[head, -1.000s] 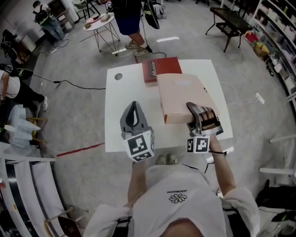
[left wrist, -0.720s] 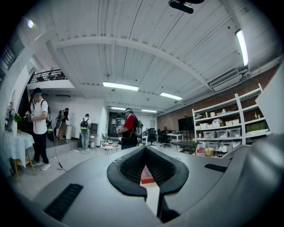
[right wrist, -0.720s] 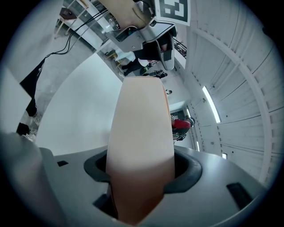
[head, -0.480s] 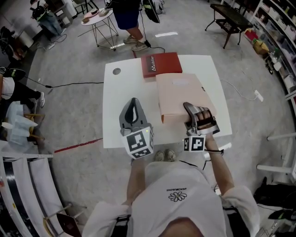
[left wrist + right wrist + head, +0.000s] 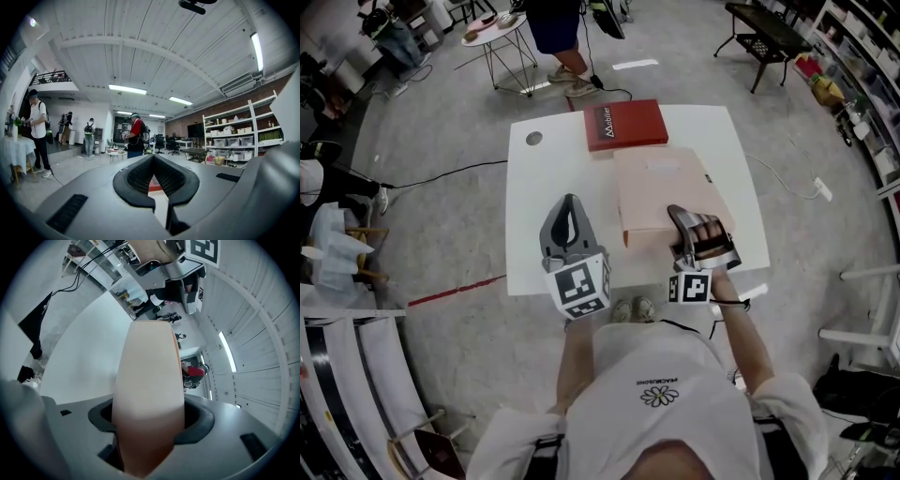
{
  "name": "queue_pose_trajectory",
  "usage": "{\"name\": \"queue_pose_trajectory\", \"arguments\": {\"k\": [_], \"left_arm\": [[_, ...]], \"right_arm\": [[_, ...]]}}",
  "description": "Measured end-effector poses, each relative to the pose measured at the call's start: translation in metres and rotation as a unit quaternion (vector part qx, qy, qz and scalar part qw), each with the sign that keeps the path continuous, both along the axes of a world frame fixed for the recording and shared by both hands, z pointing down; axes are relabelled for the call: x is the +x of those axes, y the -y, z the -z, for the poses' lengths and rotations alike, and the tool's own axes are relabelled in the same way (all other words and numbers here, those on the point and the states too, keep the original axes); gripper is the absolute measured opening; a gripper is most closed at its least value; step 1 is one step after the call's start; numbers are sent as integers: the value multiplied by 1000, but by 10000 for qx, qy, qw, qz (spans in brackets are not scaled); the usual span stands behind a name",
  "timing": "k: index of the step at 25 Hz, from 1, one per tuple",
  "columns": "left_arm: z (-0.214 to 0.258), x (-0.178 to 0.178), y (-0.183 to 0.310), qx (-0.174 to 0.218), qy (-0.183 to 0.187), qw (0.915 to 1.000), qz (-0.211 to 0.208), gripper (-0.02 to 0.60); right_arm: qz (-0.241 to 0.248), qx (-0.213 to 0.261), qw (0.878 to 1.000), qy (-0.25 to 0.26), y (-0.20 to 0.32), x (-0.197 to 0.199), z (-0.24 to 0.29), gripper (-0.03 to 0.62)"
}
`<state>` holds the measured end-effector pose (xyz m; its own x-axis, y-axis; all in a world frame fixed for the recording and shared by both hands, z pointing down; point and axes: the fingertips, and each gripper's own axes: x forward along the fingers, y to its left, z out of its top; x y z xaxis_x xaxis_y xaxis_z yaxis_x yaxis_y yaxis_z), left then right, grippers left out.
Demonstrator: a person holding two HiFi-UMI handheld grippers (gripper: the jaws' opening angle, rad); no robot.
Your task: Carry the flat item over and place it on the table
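Note:
A flat beige box hangs low over the right half of the white table. My right gripper is shut on the box's near edge. In the right gripper view the box fills the gap between the jaws of this gripper and runs away from the camera. My left gripper is held over the table's near left part, shut and with nothing in it. In the left gripper view, the tips of my left gripper touch.
A red box lies at the table's far edge, just beyond the beige one. A small round hole marks the table's far left corner. A person stands behind the table beside a round side table. Shelves line the right.
The right gripper has drawn the beige box a little back, so its far edge no longer overlaps the red box. The left gripper has hardly moved.

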<state>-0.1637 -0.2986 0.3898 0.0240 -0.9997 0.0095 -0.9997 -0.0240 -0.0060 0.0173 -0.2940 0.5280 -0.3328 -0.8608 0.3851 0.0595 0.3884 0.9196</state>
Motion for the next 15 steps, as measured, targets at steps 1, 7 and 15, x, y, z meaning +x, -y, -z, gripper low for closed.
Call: {"name": "queue_pose_trajectory", "arguments": {"k": [1, 7, 15], "left_arm": [[0, 0, 0, -8, -9, 10000, 3, 15], [2, 1, -4, 21, -28, 10000, 15, 15], [9, 0, -4, 180, -56, 9998, 3, 15]], "right_arm": [[-2, -12, 10000, -4, 0, 0, -1, 282], [-10, -97, 10000, 3, -4, 0, -4, 284], [15, -607, 9982, 7, -8, -5, -26, 287]]}}
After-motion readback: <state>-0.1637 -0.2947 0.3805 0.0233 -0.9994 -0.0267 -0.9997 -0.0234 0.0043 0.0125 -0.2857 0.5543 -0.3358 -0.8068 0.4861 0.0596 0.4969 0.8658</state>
